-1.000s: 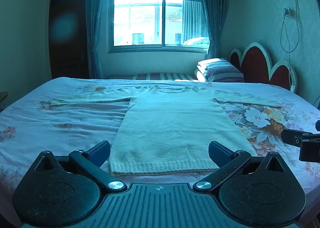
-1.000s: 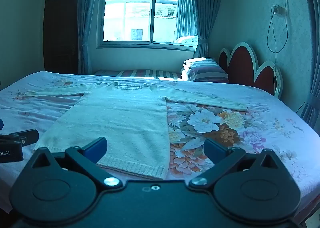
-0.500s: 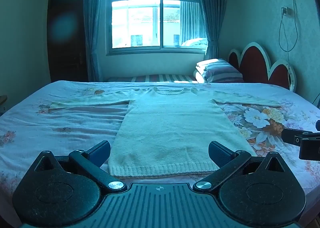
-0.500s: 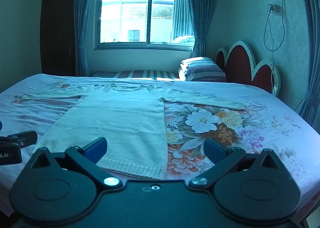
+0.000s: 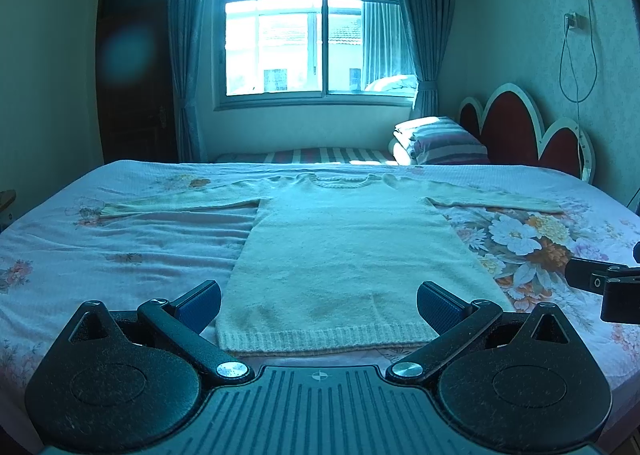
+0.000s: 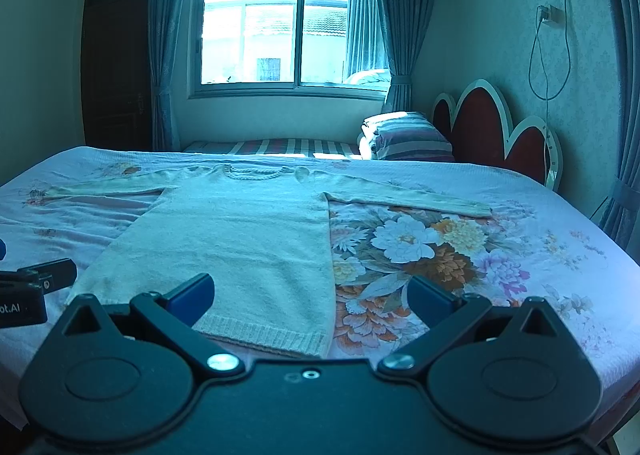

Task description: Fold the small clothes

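Cream knit sweater (image 5: 344,255) lies flat and unfolded on the bed (image 5: 120,239), both sleeves spread straight out to the sides, neckline toward the window (image 5: 308,23), ribbed hem at the near bed edge. Left gripper (image 5: 319,303) has its jaws wide apart, nothing between them, hovering just in front of the hem, roughly centred on the sweater body; blue pads (image 5: 200,303) sit either side of the hem width, not touching the fabric. Right gripper (image 6: 310,297) is likewise spread wide and empty, sitting over the sweater's right hem corner, with one pad over the knit and the other over the floral bedsheet (image 6: 420,251). Each gripper shows at the edge of the other's view, level with it and apart. Striped folded bedding (image 5: 436,141) sits by the headboard (image 5: 524,131), well away from the sweater
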`<control>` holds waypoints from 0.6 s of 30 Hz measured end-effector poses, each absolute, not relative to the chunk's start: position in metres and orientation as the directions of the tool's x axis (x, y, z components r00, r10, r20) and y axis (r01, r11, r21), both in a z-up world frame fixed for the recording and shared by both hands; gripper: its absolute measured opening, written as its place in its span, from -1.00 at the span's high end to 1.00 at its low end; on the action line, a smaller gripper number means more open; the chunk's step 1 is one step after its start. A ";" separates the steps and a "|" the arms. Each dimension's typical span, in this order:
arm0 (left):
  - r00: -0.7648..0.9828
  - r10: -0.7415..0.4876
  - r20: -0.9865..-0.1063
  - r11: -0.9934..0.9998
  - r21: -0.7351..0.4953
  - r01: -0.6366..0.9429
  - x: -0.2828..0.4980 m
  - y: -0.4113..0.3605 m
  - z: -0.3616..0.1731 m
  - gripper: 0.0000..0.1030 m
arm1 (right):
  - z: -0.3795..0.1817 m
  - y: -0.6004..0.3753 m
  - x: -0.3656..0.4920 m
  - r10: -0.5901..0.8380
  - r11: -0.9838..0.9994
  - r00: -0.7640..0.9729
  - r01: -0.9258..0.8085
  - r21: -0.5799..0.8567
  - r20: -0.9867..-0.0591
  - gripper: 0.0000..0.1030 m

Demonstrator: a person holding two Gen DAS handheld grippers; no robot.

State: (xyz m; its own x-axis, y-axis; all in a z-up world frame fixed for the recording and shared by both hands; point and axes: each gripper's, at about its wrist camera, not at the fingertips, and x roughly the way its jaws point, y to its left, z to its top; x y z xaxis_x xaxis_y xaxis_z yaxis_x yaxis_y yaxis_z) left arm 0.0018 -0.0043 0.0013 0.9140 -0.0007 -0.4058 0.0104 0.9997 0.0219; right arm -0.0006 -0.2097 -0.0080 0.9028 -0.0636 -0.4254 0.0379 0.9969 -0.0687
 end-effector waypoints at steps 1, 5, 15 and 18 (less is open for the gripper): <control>0.914 -0.002 -0.406 1.000 0.022 0.012 0.002 -0.004 0.001 -1.00 | -0.008 -0.210 0.000 -0.063 0.997 0.902 0.038 -0.068 -0.427 -0.99; 0.915 -0.003 -0.404 1.000 0.023 0.013 0.002 -0.005 0.001 -1.00 | -0.008 -0.210 0.000 -0.066 0.997 0.903 0.040 -0.069 -0.425 -0.99; 0.915 0.000 -0.403 1.000 0.029 0.013 0.001 -0.006 0.001 -1.00 | -0.008 -0.211 0.000 -0.071 0.997 0.904 0.049 -0.063 -0.421 -0.99; 0.915 0.001 -0.402 1.000 0.029 0.011 0.001 -0.005 0.001 -1.00 | -0.008 -0.211 0.000 -0.071 0.997 0.905 0.049 -0.063 -0.420 -0.99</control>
